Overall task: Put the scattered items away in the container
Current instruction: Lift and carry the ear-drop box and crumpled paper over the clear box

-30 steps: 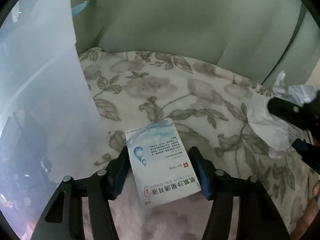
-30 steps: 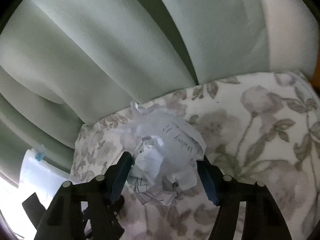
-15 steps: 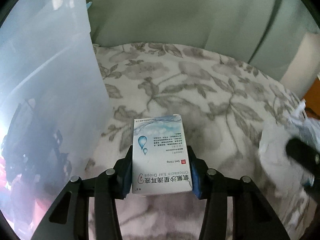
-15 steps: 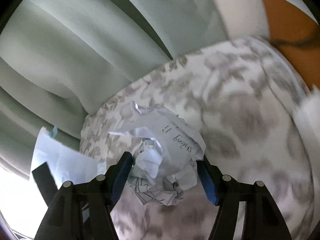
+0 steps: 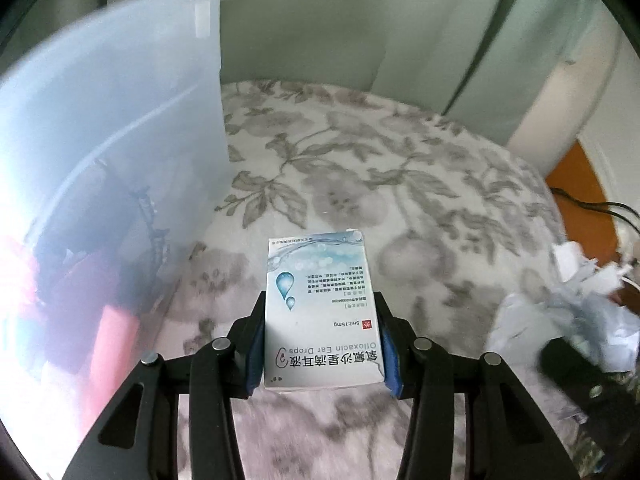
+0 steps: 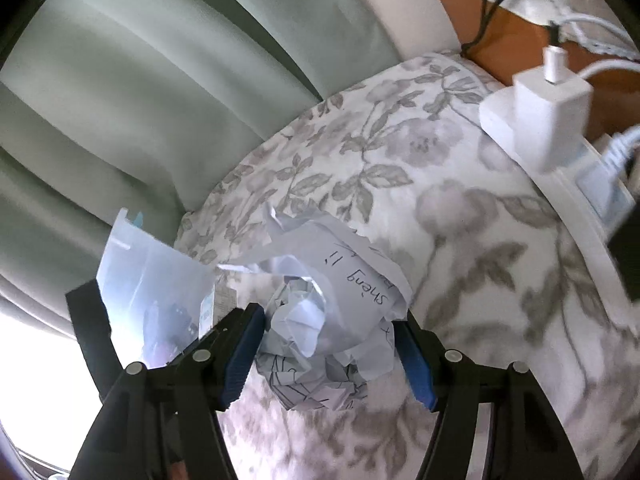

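Observation:
My left gripper [image 5: 320,344] is shut on a white and blue ear drops box [image 5: 320,312], held just above the floral cloth. A translucent plastic container [image 5: 108,160] stands close on its left, with dark and red items inside. My right gripper [image 6: 328,352] is shut on a crumpled ball of written paper [image 6: 324,312], lifted off the cloth. That paper ball [image 5: 576,320] and a dark part of the right gripper show blurred at the right edge of the left wrist view. The container [image 6: 152,280] lies to the left in the right wrist view.
A floral cloth [image 5: 380,168] covers the round table. Pale green curtains [image 6: 160,80] hang behind it. A white power strip with a charger [image 6: 536,116] and cables sits at the table's right rim, over an orange floor [image 5: 576,184].
Both grippers moved across the table with their loads. The left jaws closed onto the box and it left the cloth. The container's wall now stands fuller in view; the charger came into the right view.

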`<state>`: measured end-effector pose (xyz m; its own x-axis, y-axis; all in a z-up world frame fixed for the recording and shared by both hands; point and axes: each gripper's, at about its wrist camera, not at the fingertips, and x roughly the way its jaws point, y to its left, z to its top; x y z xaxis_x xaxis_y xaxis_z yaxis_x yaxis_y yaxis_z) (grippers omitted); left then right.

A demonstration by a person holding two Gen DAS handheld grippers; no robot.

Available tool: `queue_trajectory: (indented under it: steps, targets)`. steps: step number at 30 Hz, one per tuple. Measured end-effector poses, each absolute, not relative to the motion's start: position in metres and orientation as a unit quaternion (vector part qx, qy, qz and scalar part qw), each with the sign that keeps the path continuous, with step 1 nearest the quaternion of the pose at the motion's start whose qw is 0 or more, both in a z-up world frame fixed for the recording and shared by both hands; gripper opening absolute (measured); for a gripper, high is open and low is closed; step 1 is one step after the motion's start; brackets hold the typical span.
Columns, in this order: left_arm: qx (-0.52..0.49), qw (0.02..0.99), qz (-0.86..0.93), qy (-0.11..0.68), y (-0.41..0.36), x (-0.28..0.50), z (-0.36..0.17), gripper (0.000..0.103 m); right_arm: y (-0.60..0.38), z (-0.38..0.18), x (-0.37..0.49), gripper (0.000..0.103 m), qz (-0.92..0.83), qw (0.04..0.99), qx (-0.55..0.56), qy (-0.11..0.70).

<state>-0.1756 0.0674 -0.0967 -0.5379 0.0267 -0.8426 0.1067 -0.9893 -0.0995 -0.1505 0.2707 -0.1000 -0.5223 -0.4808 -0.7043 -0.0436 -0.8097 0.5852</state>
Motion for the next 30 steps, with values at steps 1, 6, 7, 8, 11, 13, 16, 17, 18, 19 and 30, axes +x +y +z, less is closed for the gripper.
queue_trajectory:
  steps: [1,6,7,8,11,13,16,17,18,19,30]
  targets:
    - [0.478,0.018,-0.876,0.069,0.069,-0.172,-0.093,0.048,0.269,-0.097,-0.145,0.068,-0.827,0.134,0.469,-0.279]
    - [0.462,-0.004,-0.884,0.071,0.071,-0.147,-0.067,0.048,0.262,-0.074,-0.12,0.068,-0.841,0.142,0.45,-0.265]
    - [0.457,-0.007,-0.886,0.072,0.071,-0.141,-0.061,0.048,0.261,-0.069,-0.116,0.068,-0.843,0.143,0.446,-0.264]
    - [0.455,-0.009,-0.888,0.072,0.068,-0.142,-0.059,0.048,0.261,-0.065,-0.112,0.068,-0.845,0.144,0.442,-0.263]
    - [0.441,-0.015,-0.894,0.078,0.065,-0.13,-0.043,0.048,0.257,-0.049,-0.101,0.068,-0.853,0.147,0.428,-0.259]
    - [0.432,-0.018,-0.898,0.082,0.063,-0.118,-0.03,0.048,0.255,-0.039,-0.092,0.068,-0.858,0.149,0.419,-0.256]
    - [0.417,-0.025,-0.905,0.086,0.058,-0.112,-0.016,0.048,0.25,-0.024,-0.08,0.068,-0.865,0.153,0.405,-0.252]
    - [0.412,-0.027,-0.907,0.086,0.056,-0.109,-0.012,0.048,0.249,-0.018,-0.076,0.068,-0.868,0.156,0.399,-0.25]
    - [0.408,-0.029,-0.908,0.087,0.055,-0.107,-0.007,0.048,0.247,-0.013,-0.073,0.068,-0.87,0.157,0.395,-0.249]
    - [0.403,-0.032,-0.911,0.088,0.053,-0.103,-0.002,0.048,0.246,-0.008,-0.07,0.068,-0.873,0.159,0.39,-0.247]
    - [0.355,-0.04,-0.927,0.114,0.023,-0.069,0.054,0.048,0.23,0.05,-0.046,0.068,-0.891,0.188,0.337,-0.238]
